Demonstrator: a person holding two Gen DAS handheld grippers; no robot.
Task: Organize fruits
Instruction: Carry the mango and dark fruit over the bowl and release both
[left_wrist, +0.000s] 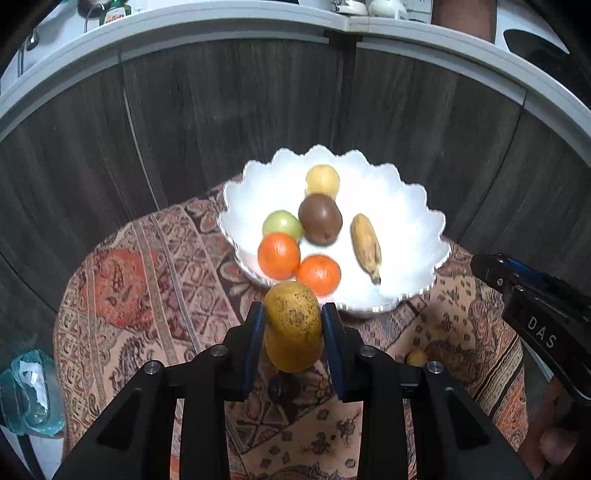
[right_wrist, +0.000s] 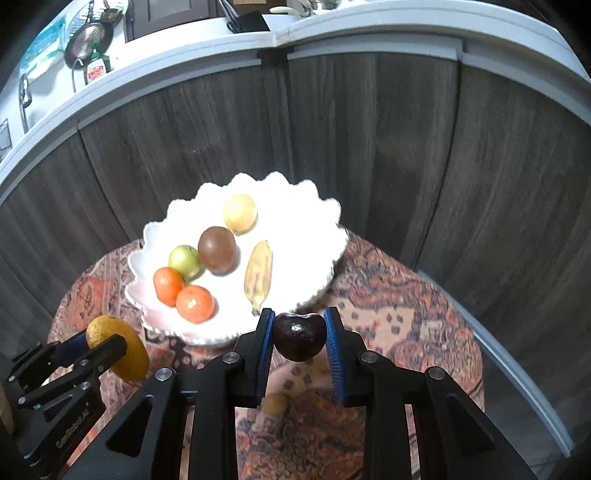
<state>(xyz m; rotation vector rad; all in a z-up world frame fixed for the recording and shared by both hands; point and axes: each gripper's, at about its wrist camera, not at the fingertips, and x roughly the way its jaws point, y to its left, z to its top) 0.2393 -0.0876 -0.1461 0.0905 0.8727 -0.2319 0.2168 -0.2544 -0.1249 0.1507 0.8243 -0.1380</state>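
A white scalloped bowl (left_wrist: 402, 206) stands on a patterned round table (left_wrist: 147, 280). It holds two oranges (left_wrist: 279, 255), a green fruit (left_wrist: 282, 223), a brown fruit (left_wrist: 320, 219), a pale yellow fruit (left_wrist: 323, 180) and a small banana (left_wrist: 365, 246). My left gripper (left_wrist: 293, 325) is shut on a speckled yellow fruit (left_wrist: 293, 326), held just before the bowl's near rim. My right gripper (right_wrist: 299, 334) is shut on a dark red plum (right_wrist: 299, 336), near the bowl (right_wrist: 295, 236). The left gripper (right_wrist: 99, 341) with its yellow fruit (right_wrist: 129, 350) shows at the right wrist view's left.
A small yellow fruit (right_wrist: 275, 404) lies on the cloth below the right gripper; it also shows in the left wrist view (left_wrist: 416, 357). Dark wood cabinet fronts (left_wrist: 221, 122) stand behind the table under a white countertop (left_wrist: 221, 22). A plastic bag (left_wrist: 31, 391) lies at the lower left.
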